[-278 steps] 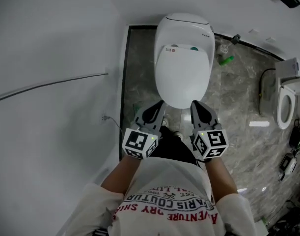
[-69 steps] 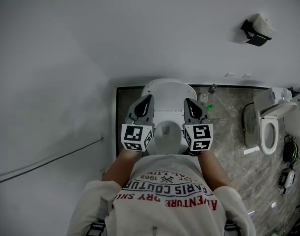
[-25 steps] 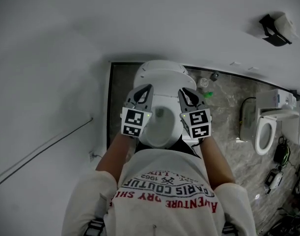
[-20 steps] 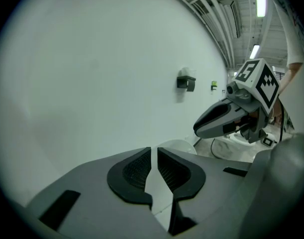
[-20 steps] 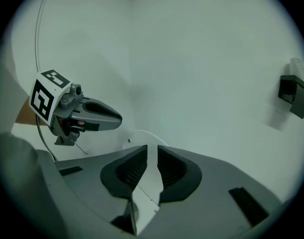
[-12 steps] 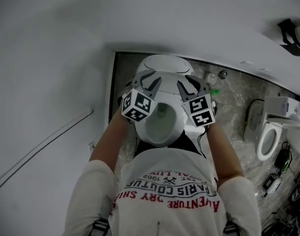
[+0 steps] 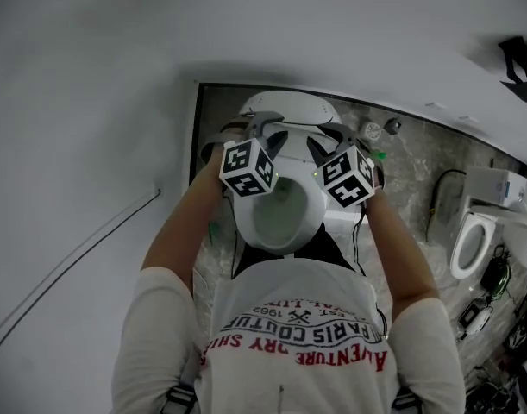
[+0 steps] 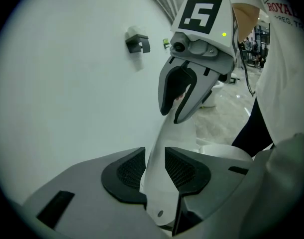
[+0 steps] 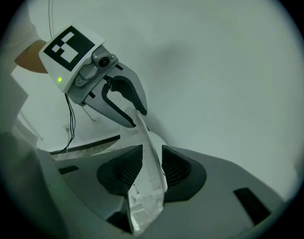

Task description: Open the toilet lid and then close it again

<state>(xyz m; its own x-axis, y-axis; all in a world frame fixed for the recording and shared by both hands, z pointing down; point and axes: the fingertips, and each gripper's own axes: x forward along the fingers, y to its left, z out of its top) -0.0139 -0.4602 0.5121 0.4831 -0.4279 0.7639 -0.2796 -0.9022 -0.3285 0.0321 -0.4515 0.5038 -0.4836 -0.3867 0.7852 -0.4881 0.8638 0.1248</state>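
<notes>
The white toilet's lid (image 7: 287, 110) stands raised against the wall, above the open bowl (image 7: 279, 218). My left gripper (image 7: 261, 129) is at the lid's left edge and my right gripper (image 7: 329, 138) at its right edge. In the left gripper view the lid's edge (image 8: 159, 133) runs between my left gripper's (image 8: 155, 166) pads, and its jaws have just been opening. The right gripper (image 8: 169, 116) shows beyond, astride the same lid. In the right gripper view the lid's edge (image 9: 151, 153) lies between my right gripper's (image 9: 152, 166) pads. Its jaws have just opened too.
A white wall rises close behind the toilet. A second toilet (image 7: 470, 244) stands on the marble floor at the right, with a green bottle (image 7: 377, 158) nearer. A cable (image 7: 73, 266) runs along the left wall. A black holder (image 7: 522, 59) hangs at the upper right.
Both grippers moved forward and down from over the bowl to the raised lid's two side edges, rolling as they went. Their jaws went from shut to apart around the lid.
</notes>
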